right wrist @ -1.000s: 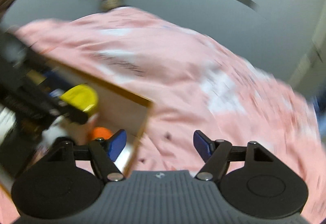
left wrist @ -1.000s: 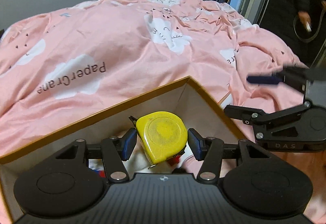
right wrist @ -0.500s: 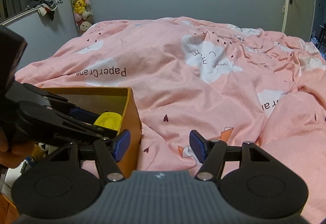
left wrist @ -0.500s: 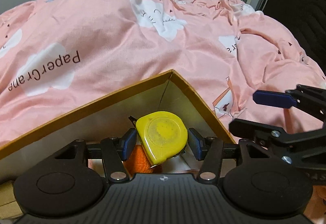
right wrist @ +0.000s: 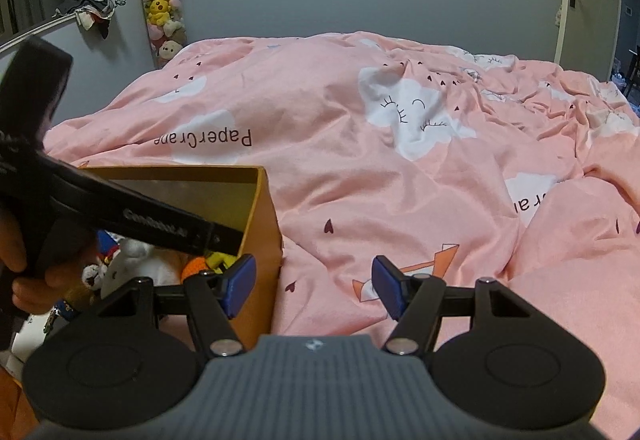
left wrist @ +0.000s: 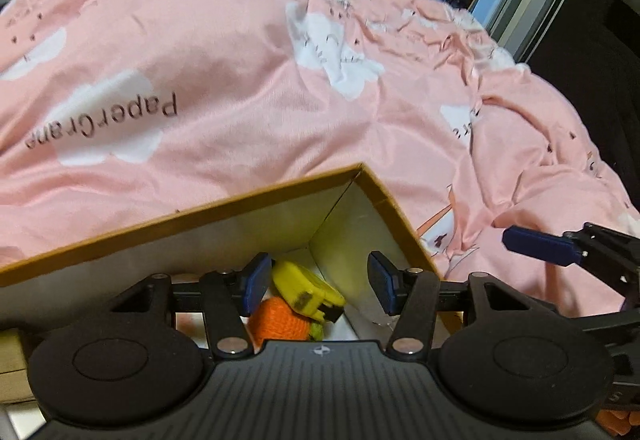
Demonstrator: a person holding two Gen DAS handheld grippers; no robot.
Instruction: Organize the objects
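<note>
Left wrist view: cardboard box [left wrist: 280, 196], open-topped with a brown rim and pale inner walls, sits against the pink duvet [left wrist: 224, 72]. In its far corner lies the yellow tape measure [left wrist: 306, 290], tilted, resting on an orange knitted ball [left wrist: 276, 322] at its 7 o'clock. Left gripper [left wrist: 316, 282] hangs above the box with its jaws spread wide, blue pads clear of the tape measure on both sides and nothing pinched. Right gripper [left wrist: 540, 244] shows at 3 o'clock, over the duvet outside the box.

Right wrist view: box [right wrist: 264, 216] at 9 o'clock. Inside it are a white plush toy [right wrist: 128, 260], the orange ball [right wrist: 194, 266], a sliver of yellow beside it and other small items I cannot identify. Right gripper [right wrist: 312, 284] has its jaws apart and empty, left pad just outside the box's near corner, right pad over the duvet. The left tool's black body crosses the box at 9 o'clock, a hand [right wrist: 24, 280] gripping it.
</note>
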